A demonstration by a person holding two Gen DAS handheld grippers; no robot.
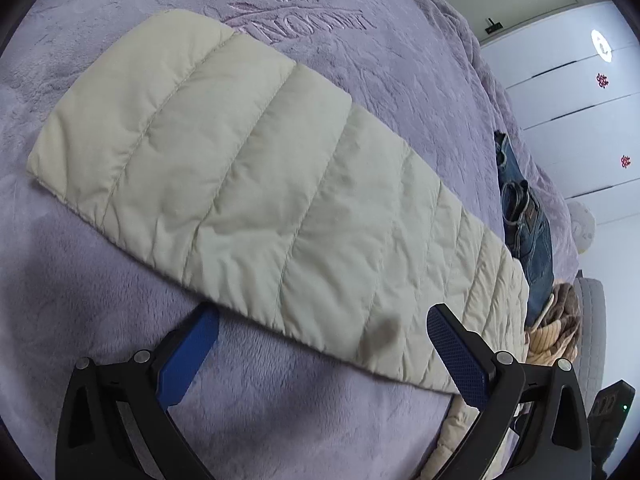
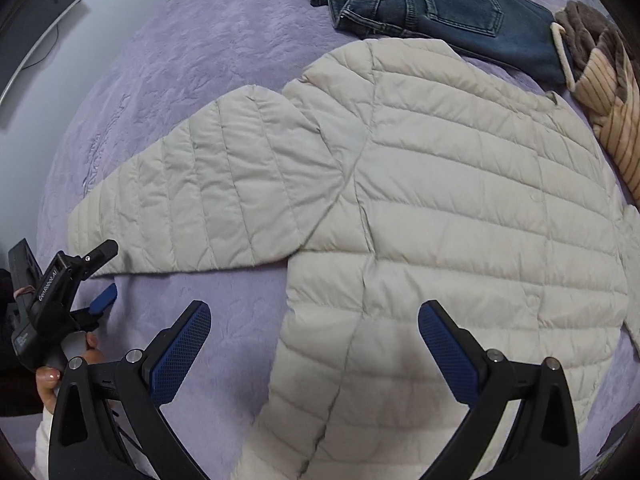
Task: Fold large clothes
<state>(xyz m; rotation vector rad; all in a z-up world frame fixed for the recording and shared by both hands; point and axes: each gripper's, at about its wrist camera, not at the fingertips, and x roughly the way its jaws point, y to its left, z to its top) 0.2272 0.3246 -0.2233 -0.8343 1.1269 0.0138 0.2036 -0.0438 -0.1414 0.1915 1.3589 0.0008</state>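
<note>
Sleeve (image 1: 224,168) of the cream puffer jacket (image 2: 460,208) lies flat on the purple blanket (image 2: 208,48), long axis crossing just ahead of the left gripper (image 1: 320,320), nearer than the right gripper (image 2: 314,320), both with jaws apart and empty.

Cream quilted jacket (image 2: 460,208), lilac blanket (image 2: 208,52)

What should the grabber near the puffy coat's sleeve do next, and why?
Probably close the left gripper on the sleeve edge. It hangs open right at that edge, and the jacket lies flat on the blanket with the sleeve sticking out, not folded yet.
</note>
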